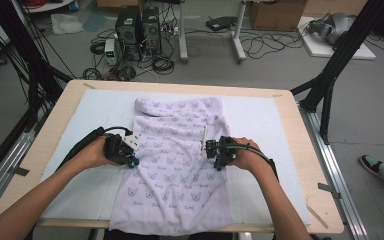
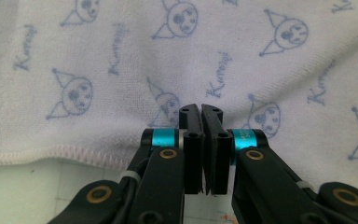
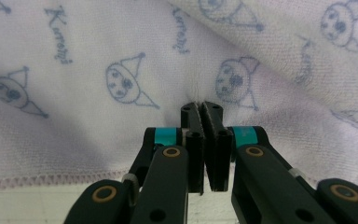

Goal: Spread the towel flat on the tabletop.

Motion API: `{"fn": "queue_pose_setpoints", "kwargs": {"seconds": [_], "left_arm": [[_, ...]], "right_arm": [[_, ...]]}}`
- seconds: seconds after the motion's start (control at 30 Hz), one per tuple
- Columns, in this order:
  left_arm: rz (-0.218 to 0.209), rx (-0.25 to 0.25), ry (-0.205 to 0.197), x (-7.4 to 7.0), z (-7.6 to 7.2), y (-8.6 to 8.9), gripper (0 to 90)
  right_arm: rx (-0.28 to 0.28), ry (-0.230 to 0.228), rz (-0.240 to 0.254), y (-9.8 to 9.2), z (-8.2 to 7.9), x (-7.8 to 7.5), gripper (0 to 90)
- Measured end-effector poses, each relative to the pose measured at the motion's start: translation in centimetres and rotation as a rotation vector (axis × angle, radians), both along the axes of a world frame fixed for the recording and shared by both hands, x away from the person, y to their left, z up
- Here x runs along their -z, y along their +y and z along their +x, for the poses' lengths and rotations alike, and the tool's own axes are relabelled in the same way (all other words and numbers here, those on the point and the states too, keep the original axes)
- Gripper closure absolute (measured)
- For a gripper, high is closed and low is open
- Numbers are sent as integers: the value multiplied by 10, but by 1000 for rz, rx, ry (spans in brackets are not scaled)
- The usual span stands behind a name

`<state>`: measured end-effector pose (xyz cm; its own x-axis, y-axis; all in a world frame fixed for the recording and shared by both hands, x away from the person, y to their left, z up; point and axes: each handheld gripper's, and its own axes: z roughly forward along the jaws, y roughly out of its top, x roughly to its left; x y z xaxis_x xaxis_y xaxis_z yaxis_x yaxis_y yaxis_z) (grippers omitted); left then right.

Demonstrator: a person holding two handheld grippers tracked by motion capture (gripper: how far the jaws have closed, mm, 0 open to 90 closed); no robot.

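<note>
Left gripper (image 2: 200, 108): black jaws, cyan bands, brass-ringed screws, black cable. Right gripper (image 3: 200, 105): same black build, cyan bands, brass rings. Forearms bare, no sleeves.

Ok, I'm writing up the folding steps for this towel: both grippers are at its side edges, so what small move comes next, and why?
Probably lift both edges a little, together. The left gripper and the right gripper each have their jaws closed on the towel, pinching cloth just inside its stitched side hems. The towel lies flat on the table, so a small even lift should free both edges for folding.
</note>
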<state>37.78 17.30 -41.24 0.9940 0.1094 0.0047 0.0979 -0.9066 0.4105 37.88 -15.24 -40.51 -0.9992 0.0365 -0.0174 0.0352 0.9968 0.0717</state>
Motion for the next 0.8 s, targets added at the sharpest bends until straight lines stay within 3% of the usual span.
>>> {"fn": "queue_pose_setpoints", "kwargs": {"seconds": [0.13, 0.37, 0.57, 0.8], "left_arm": [[14, -14, -8, -3, -1, -1, 882], [-24, -51, -36, -18, 0, 4, 883], [-50, -71, -53, -27, 3, 9, 882], [-68, -114, -76, -32, 9, 18, 882]], "right_arm": [[38, -24, 54, -7, -3, -6, 887], [87, -63, 177, -28, -5, -35, 887], [105, -114, 227, -42, -7, -51, 886], [165, -171, 252, -55, -1, -55, 886]]}}
